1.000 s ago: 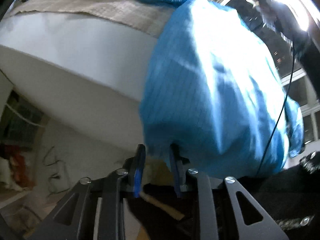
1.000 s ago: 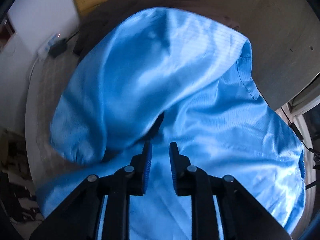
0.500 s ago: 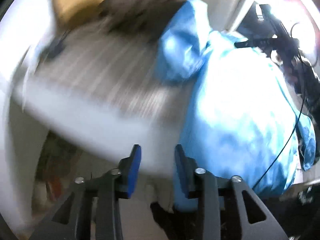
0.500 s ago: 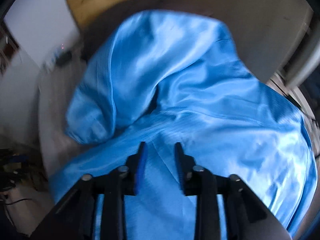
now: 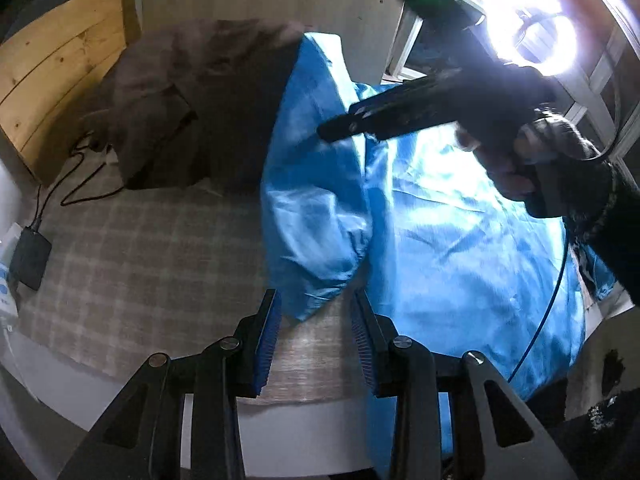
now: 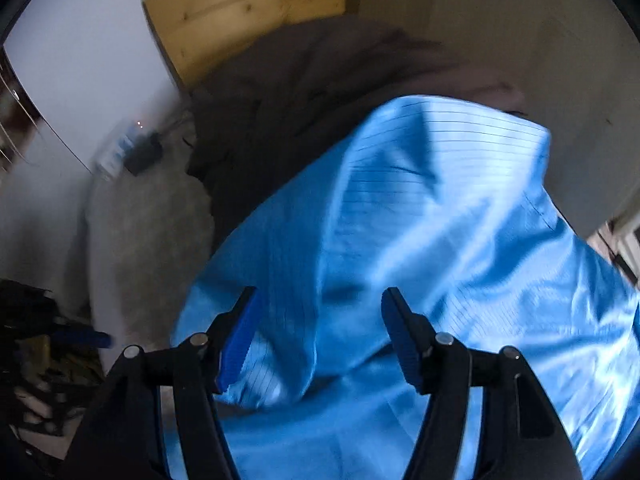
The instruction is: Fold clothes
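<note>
A shiny blue garment lies spread on the bed, its lower part hanging over the near edge. A folded-over sleeve with an elastic cuff lies on top. My left gripper is open and empty, just short of the cuff. My right gripper is open and empty, hovering over the sleeve; it also shows in the left wrist view, held by a hand above the garment.
A checked beige bed cover lies left of the garment. A dark brown blanket is heaped at the back before a wooden headboard. A black adapter with cable lies at the bed's left edge. A ring light glares at upper right.
Both grippers have opened and let go of the blue garment. The left gripper rose from below the bed edge to above it. The sleeve now lies folded over the garment.
</note>
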The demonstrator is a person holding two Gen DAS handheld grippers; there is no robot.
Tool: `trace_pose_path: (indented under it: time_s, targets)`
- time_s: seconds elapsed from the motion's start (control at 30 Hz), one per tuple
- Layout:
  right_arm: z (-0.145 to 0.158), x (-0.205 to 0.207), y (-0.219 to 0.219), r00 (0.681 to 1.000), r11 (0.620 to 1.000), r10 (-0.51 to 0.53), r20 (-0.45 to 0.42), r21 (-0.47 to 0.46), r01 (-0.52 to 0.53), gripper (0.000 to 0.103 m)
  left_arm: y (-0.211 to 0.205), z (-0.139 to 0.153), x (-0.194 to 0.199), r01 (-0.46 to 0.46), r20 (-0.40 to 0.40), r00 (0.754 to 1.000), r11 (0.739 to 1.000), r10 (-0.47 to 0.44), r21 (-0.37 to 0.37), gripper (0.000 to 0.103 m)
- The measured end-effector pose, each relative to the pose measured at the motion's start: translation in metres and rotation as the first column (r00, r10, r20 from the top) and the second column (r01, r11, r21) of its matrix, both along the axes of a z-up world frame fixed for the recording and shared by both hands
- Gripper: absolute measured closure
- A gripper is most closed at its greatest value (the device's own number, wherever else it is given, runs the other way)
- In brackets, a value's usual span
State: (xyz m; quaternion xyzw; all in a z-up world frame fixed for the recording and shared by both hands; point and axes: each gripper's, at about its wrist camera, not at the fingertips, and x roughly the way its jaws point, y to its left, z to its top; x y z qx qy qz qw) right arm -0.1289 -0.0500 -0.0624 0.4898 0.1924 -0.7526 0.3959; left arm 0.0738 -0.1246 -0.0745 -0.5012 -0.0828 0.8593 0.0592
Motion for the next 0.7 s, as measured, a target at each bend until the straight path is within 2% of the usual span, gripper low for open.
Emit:
trace_pose_path:
  time_s: [0.03, 0.07, 0.1, 0.13, 0.2, 0.3, 0.4, 0.5, 0.6, 0.7]
  targets:
    - [0.001, 0.001, -0.003, 1.000, 1.000, 0.006, 0.021, 0.000, -0.006, 0.048, -0.003, 0.001, 0.000, 0.006, -0.005, 1.000, 1.000, -0.006, 0.006, 0.069]
    - [0.002, 0.002, -0.007, 0.999, 1.000, 0.012, 0.042, -0.001, -0.012, 0.075, -0.005, 0.001, -0.001, 0.009, -0.010, 1.000, 1.000, -0.009, 0.009, 0.069]
    - [0.004, 0.004, -0.010, 0.998, 1.000, 0.017, 0.063, 0.000, -0.017, 0.091, -0.005, 0.001, -0.003, 0.011, -0.015, 1.000, 1.000, -0.011, 0.007, 0.069]
    - [0.010, 0.005, -0.011, 0.996, 1.000, 0.017, 0.086, 0.002, -0.018, 0.101, -0.005, 0.000, -0.005, 0.015, -0.020, 1.000, 1.000, -0.015, 0.006, 0.069]
    - [0.029, 0.007, -0.009, 0.994, 1.000, 0.000, 0.106, -0.026, 0.003, 0.101, 0.000, 0.000, -0.011, 0.043, -0.036, 0.998, 0.999, -0.042, 0.014, 0.068]
    - [0.071, 0.010, 0.003, 0.988, 0.988, -0.044, 0.149, -0.139, 0.065, 0.101, 0.005, 0.007, -0.014, 0.060, -0.073, 0.996, 0.998, -0.059, 0.009, 0.068]
    - [0.116, 0.014, 0.036, 0.964, 0.943, -0.140, 0.228, -0.265, 0.200, 0.101, 0.003, 0.025, -0.005, 0.070, -0.106, 0.992, 0.998, -0.069, 0.010, 0.068]
    - [0.137, 0.037, 0.090, 0.935, 0.905, -0.216, 0.280, -0.301, 0.300, 0.101, 0.004, 0.047, 0.011, 0.090, -0.127, 0.988, 0.996, -0.090, -0.005, 0.068]
    - [0.126, 0.071, 0.158, 0.892, 0.873, -0.304, 0.335, -0.277, 0.401, 0.101, 0.022, 0.055, 0.023, 0.111, -0.121, 0.986, 0.993, -0.116, -0.051, 0.067]
    - [0.084, 0.099, 0.224, 0.817, 0.823, -0.422, 0.394, -0.212, 0.527, 0.101, 0.050, 0.056, 0.032, 0.140, -0.112, 0.982, 0.986, -0.150, -0.093, 0.067]
